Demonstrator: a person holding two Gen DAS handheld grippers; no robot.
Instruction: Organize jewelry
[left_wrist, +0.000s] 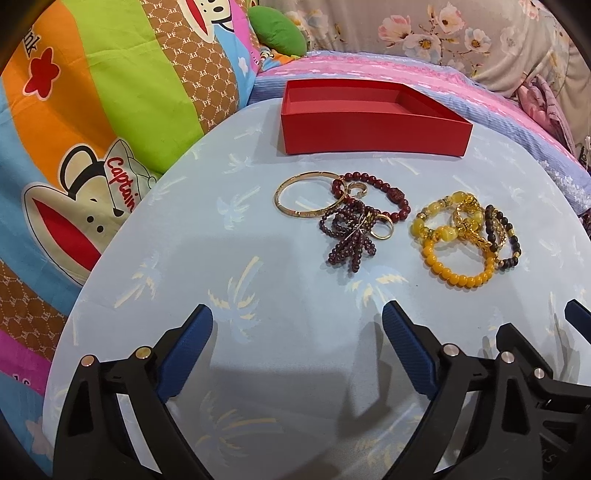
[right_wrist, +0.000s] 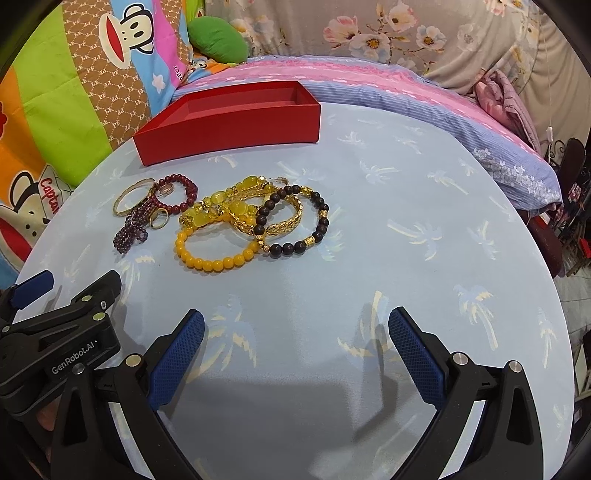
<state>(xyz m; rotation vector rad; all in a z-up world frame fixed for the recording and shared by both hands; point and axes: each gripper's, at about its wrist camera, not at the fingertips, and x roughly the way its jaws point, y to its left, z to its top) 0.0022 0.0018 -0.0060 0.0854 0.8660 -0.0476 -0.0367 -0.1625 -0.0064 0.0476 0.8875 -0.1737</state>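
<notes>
Jewelry (right_wrist: 221, 218) beside red box (right_wrist: 229, 125)

Bare tablecloth (right_wrist: 369, 258) leads to the jewelry (right_wrist: 229, 218); red box (right_wrist: 229, 125) behind.

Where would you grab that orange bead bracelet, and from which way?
Probably by the near arc of the orange bead bracelet, coming down from above. It lies flat on the blue cloth, and that near curve is bare, while its far side runs under the yellow and gold pieces. The right tool is open, so one finger could drop inside the loop, one outside.
</notes>
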